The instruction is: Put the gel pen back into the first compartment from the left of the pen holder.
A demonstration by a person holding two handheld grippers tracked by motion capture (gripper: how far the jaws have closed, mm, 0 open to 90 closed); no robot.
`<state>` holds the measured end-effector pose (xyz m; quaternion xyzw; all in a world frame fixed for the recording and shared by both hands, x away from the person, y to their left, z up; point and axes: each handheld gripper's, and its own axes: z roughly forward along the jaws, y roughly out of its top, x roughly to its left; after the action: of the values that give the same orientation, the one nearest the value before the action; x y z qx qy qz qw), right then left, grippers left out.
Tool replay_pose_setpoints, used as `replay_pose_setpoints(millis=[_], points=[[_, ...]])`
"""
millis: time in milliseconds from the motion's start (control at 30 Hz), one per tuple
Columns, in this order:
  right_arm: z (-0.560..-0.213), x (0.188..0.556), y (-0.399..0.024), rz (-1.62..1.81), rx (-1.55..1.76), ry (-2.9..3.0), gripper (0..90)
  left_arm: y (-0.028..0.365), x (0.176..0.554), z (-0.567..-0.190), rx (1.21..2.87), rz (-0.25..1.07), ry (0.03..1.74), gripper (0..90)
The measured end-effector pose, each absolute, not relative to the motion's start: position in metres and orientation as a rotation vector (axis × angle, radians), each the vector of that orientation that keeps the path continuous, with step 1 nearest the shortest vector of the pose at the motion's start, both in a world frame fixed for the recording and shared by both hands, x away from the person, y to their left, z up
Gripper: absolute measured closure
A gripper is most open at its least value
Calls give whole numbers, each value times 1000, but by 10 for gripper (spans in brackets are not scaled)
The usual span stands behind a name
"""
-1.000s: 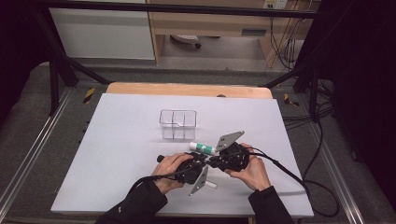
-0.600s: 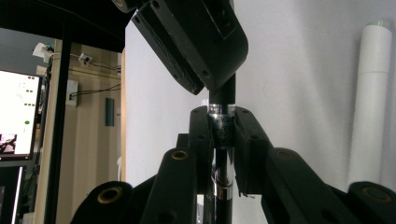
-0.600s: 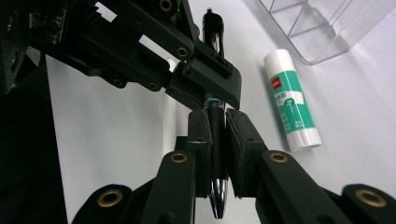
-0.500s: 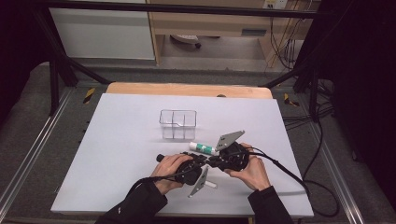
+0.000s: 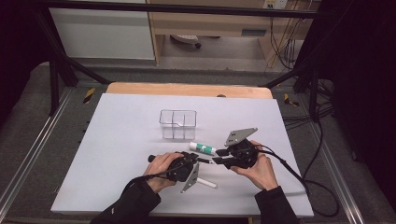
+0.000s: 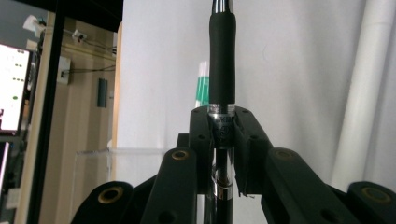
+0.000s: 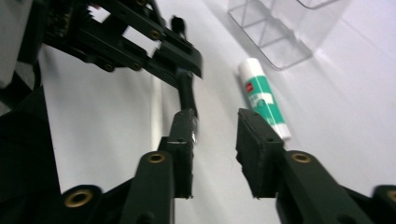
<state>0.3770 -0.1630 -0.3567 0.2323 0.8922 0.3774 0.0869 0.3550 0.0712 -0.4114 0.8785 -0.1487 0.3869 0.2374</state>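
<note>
My left gripper (image 6: 223,116) is shut on a black pen (image 6: 222,56) with silver rings, whose rubber-sleeved end sticks out past the jaws. In the high view the left gripper (image 5: 195,159) and the right gripper (image 5: 218,158) face each other tip to tip, with the pen (image 5: 206,160) between them. My right gripper (image 7: 215,121) has just been opening. Its jaws stand apart, and the pen's end (image 7: 189,100) lies by the left pad while the other pad is clear of it. A green and white glue stick (image 5: 202,148) lies just behind the grippers.
A clear divided box (image 5: 177,123) stands on the white table top (image 5: 116,140) behind the glue stick. A white cylinder (image 5: 205,183) lies near the left hand, toward the front edge. Cables trail off to the right.
Both hands have stayed where they were, with the pen still between the two grippers. Nothing on the table has shifted.
</note>
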Motion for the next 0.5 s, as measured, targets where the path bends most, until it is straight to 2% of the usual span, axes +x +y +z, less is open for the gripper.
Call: replay_pose_setpoints(millis=[200, 300, 433, 500], points=[[-368, 378, -177, 1131, 752, 2601, 488, 83, 359, -410, 2408, 1029, -294, 783], [-376, 378, -184, 1124, 797, 2557, 356, 89, 361, -408, 2407, 1012, -232, 783], [-389, 379, -195, 1121, 865, 2510, 255, 99, 364, -407, 2401, 975, -136, 783], [-396, 379, -199, 1111, 899, 2486, 176, 103, 365, -406, 2394, 956, -81, 783]])
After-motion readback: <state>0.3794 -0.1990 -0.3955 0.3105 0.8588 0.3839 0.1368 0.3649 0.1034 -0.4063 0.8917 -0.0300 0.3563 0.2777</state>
